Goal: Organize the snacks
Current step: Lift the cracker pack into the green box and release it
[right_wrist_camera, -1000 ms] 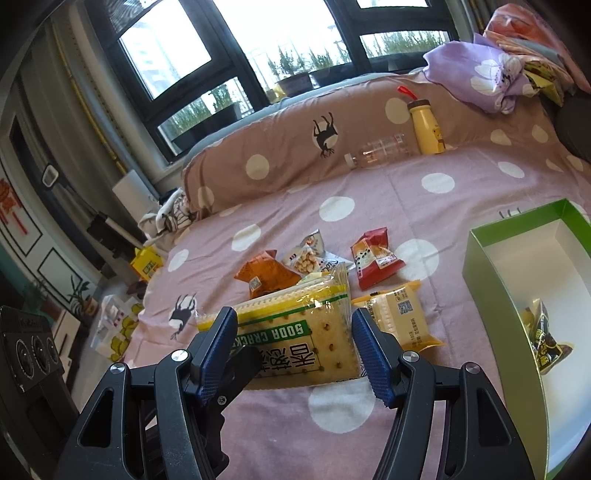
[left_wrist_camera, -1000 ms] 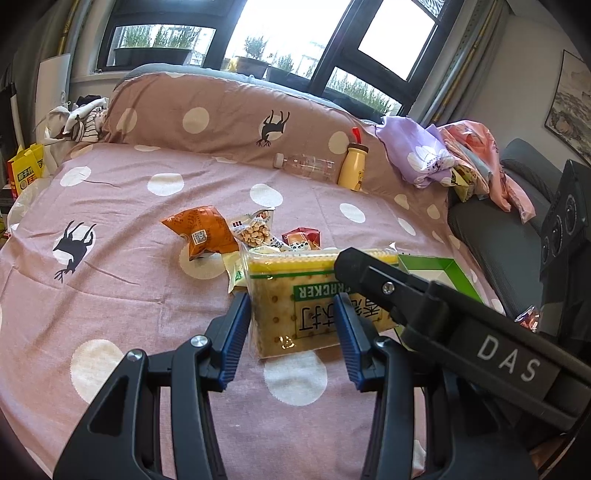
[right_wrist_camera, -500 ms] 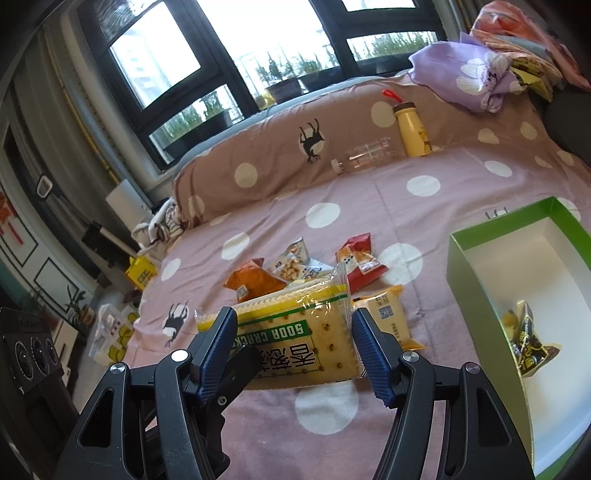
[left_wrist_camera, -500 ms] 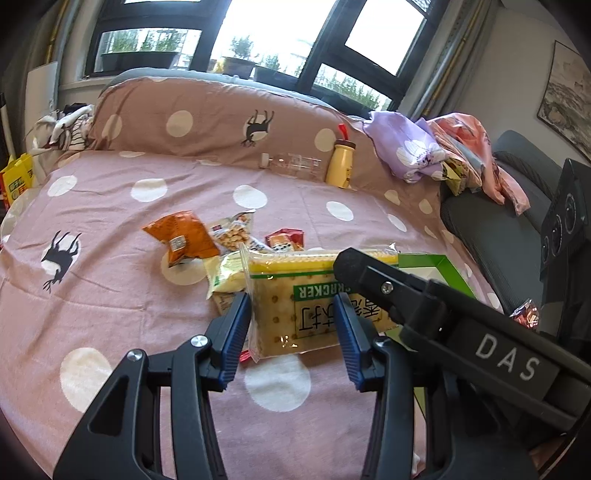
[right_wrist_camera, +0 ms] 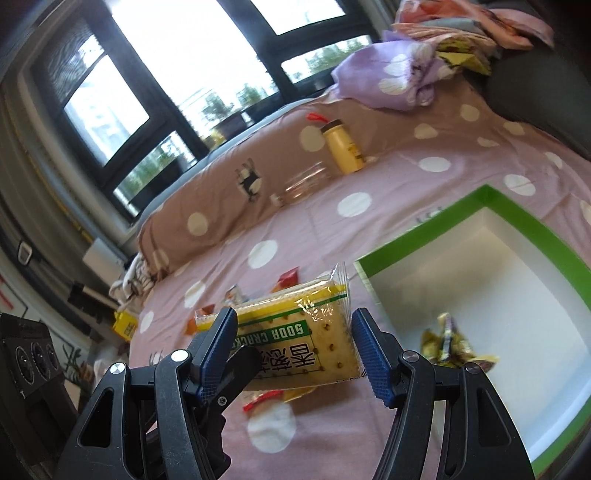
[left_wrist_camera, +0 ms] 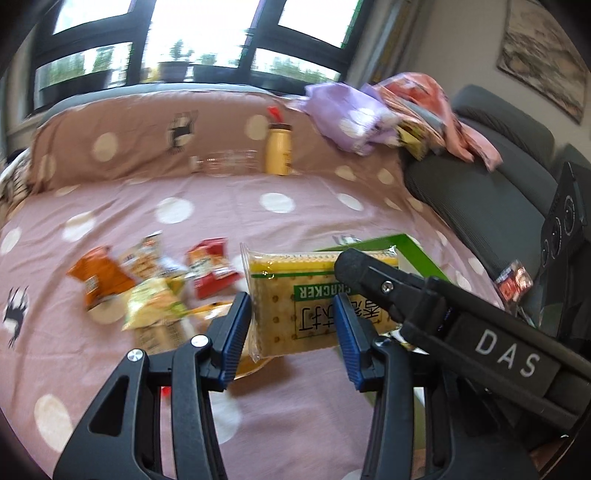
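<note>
Both the left gripper (left_wrist_camera: pixel 293 328) and right gripper (right_wrist_camera: pixel 293 345) clamp one soda cracker pack (right_wrist_camera: pixel 295 332), jaws partly closed. The green box (right_wrist_camera: pixel 535 236) (white inside) holds one yellow wrapper (right_wrist_camera: pixel 450 347).

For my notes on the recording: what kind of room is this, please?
Probably a bedroom at home. A bed with a dotted pink sheet fills the view, a long pillow lies at its head under a window, and clothes are piled on the side.

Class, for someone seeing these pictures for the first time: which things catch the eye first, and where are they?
A soda cracker pack is held above the dotted bedspread by both the left gripper and the right gripper. To its right lies a green-rimmed box; loose snack packets lie to its left.
</note>
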`<state>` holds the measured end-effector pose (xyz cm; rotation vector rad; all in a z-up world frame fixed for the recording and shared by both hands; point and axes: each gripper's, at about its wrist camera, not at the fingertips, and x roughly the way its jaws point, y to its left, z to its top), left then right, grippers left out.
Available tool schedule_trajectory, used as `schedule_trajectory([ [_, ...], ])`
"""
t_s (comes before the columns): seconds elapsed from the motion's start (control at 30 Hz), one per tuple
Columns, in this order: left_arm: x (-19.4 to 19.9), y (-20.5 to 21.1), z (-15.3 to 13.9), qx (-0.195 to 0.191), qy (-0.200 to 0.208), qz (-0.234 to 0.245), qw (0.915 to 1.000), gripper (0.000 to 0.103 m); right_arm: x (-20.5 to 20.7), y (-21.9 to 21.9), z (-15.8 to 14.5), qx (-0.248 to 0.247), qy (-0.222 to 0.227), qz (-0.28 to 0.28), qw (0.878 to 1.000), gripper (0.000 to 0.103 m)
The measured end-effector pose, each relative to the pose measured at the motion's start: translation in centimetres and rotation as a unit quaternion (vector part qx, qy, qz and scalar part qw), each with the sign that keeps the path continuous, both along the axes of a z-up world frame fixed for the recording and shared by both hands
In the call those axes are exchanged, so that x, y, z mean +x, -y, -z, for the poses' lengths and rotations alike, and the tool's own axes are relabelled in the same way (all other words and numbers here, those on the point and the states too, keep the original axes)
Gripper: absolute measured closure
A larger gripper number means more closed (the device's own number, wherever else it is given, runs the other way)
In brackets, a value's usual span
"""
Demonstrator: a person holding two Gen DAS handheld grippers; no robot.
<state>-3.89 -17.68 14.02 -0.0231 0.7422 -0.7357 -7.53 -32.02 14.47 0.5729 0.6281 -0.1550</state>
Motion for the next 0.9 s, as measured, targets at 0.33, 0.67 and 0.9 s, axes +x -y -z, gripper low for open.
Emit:
schedule_trajectory([
  [0.33,-0.9,7.3,0.0,0.043,0.013,0.087,0.9952,0.059,-3.1,6.2,1.1,0.039,-0.003,0.086,0.996,0.036],
  [0.67,-2.0,12.6,1.2,0.076,0.006,0.153,0.9852,0.061,-5.6,10.5,2.8,0.072,-0.023,0.157,0.985,0.036],
  [0.9,-2.3,15.4,2.4,0.099,-0.006,0.192,0.9764,0.061,-6.7,12.9,4.3,0.101,-0.041,0.194,0.975,0.036],
])
